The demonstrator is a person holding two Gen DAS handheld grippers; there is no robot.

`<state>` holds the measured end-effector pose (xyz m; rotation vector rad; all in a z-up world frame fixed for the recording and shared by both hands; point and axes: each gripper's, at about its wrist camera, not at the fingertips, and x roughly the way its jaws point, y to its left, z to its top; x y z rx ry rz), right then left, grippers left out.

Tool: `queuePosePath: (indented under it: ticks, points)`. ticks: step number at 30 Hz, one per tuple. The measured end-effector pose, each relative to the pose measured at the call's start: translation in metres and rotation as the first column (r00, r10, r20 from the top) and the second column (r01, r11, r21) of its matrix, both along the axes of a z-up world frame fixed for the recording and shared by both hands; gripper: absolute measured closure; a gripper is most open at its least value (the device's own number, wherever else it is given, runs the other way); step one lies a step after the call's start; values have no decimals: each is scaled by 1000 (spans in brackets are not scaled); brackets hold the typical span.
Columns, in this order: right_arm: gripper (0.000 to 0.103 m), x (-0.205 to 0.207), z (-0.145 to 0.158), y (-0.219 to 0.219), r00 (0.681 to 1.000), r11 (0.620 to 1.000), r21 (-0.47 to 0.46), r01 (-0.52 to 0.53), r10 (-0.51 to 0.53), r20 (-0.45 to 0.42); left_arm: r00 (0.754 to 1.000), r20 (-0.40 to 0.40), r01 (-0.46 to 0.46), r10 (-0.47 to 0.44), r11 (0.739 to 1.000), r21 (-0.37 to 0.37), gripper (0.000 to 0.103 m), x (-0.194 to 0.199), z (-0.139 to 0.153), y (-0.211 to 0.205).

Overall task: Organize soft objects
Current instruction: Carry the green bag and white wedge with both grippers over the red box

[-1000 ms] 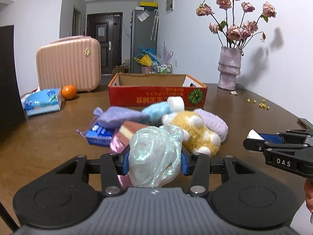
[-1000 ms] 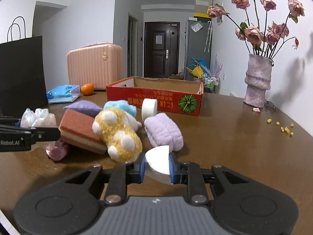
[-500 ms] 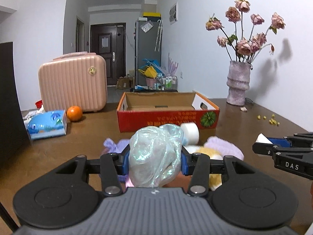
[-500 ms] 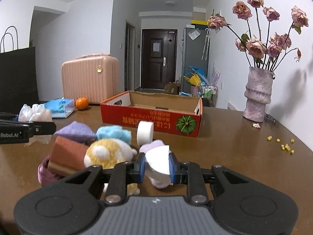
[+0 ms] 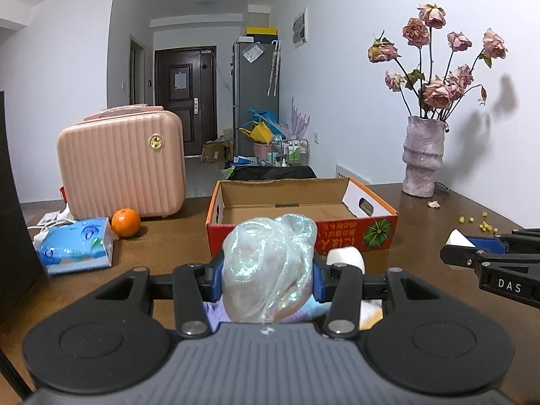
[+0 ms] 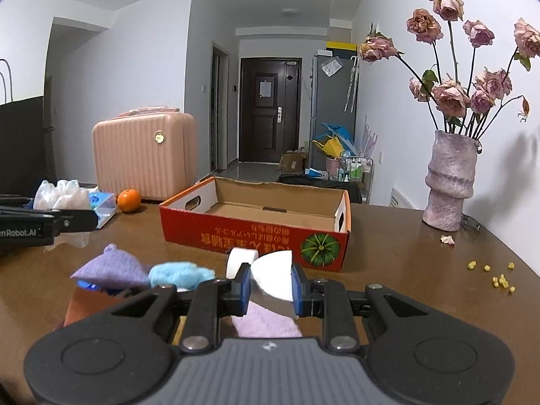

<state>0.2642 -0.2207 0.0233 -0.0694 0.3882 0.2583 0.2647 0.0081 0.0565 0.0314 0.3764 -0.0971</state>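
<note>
Soft objects: loose pile on the brown table [image 6: 405, 270], in front of the cardboard box [image 6: 256, 233].
Cardboard box: red-sided, open top, nothing visible inside.
Left gripper [image 5: 268, 270]: clamped on an iridescent gauze bundle [image 5: 270, 266], held above the table, facing the box.
Right gripper [image 6: 271, 285]: closed on a white wedge sponge [image 6: 273, 275].
Pile members: purple pouch [image 6: 111, 266], blue fluffy piece [image 6: 182, 274], lilac plush [image 6: 266, 324], white roll [image 6: 241, 260].
</note>
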Motion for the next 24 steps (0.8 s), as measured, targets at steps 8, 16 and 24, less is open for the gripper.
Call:
queuePosePath:
  ticks: [8,16,24]
  points:
    - [80,33,9,5,1000,1000,3,6,-6,9,1000,9,-8,8,1000,-2,56,33,9,6]
    - [80,66,18,11,1000,1000,8,8,-9,21,999,29,-19,19,1000,2,56,63,15,9]
    - [80,100,23,15,999,999,24,21,-22,31,999,27,-24,24,1000,-7,55,100,21,12]
